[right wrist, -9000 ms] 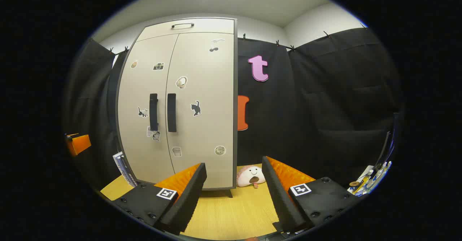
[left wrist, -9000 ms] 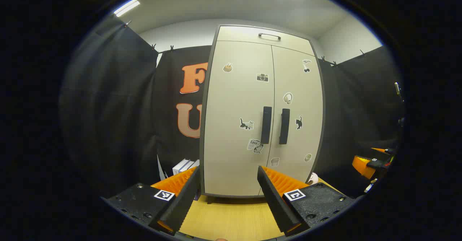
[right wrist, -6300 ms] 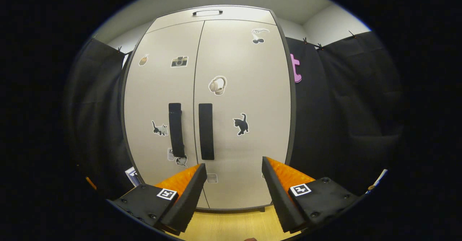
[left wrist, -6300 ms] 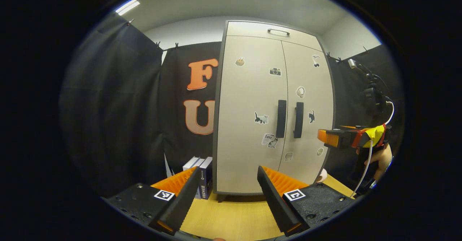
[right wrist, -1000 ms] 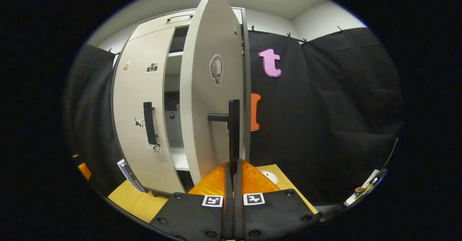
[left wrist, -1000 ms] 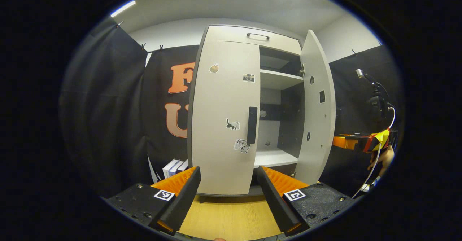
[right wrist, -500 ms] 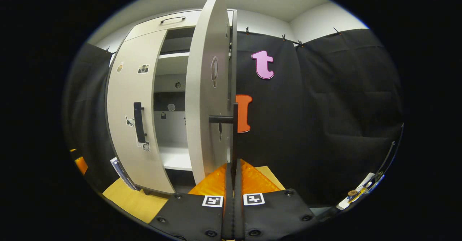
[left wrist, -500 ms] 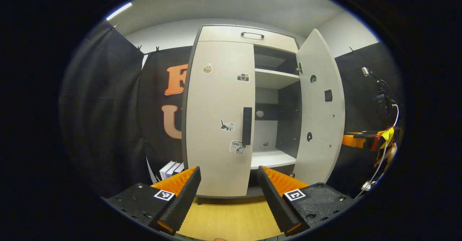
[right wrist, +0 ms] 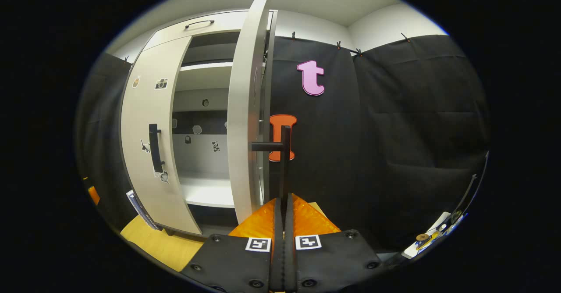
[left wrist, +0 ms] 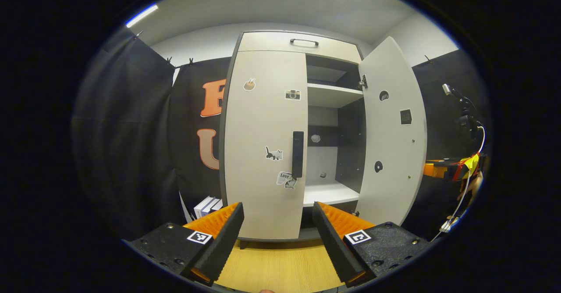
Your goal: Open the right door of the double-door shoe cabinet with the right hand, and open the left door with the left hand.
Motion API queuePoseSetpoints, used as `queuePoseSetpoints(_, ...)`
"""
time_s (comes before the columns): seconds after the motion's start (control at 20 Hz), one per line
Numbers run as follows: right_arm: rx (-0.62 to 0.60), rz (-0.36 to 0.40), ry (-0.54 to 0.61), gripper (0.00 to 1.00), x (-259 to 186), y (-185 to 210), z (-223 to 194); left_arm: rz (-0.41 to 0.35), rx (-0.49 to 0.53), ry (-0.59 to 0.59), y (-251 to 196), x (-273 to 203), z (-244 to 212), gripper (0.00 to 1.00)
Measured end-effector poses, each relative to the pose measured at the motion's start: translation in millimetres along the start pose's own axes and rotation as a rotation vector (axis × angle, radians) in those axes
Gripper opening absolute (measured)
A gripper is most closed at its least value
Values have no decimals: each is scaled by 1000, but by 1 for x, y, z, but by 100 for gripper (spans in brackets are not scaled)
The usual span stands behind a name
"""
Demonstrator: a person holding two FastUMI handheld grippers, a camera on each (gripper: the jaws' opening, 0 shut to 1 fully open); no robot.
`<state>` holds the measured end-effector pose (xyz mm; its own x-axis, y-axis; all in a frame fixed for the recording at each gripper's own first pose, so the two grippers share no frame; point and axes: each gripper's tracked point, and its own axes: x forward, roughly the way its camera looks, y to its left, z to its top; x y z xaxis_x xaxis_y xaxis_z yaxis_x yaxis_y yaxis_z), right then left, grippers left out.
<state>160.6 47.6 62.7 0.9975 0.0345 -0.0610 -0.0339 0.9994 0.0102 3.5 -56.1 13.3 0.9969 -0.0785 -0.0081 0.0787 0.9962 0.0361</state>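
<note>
Right gripper (right wrist: 283, 205) clamped tight on black bar handle (right wrist: 285, 161), levering beige right door (right wrist: 243, 108) wide. Left gripper (left wrist: 276, 231) jaws spread, empty, lined up facing closed beige left door (left wrist: 263, 144).

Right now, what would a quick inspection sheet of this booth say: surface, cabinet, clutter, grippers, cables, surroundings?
Surface: wooden floor, bare in front of the cabinet.
Job's things: right door swung open; left door shut, its handle untouched.
Clutter: books beside the cabinet.
Grippers: right gripper shut on the right door's handle; left gripper open, short of the cabinet.
Cables: white cable at the far right.
Surroundings: black cloth walls, ceiling lights.
</note>
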Motion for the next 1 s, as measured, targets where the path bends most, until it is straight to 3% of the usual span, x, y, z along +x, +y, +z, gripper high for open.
queuePoseSetpoints(0.45,-11,-42,-55,7,-11,-22,12,13,3,-15,-14,13,11,95)
queuePoseSetpoints(0.55,15,-41,-45,8,-19,-25,8,13,6,-23,-18,18,16,92)
queuePoseSetpoints(0.75,61,-26,-47,8,-29,-27,10,20,10,-42,-23,39,29,95)
queuePoseSetpoints(0.8,61,-26,-52,13,-32,-30,11,20,11,-44,-25,47,31,92)
queuePoseSetpoints(0.85,62,-29,-59,27,-35,-33,13,20,14,-43,-27,54,32,95)
queuePoseSetpoints(0.9,63,-30,-61,28,-35,-34,13,23,25,-37,-27,61,33,92)
queuePoseSetpoints(1.0,64,-22,-60,26,-39,-36,13,19,37,-26,-30,82,32,95)
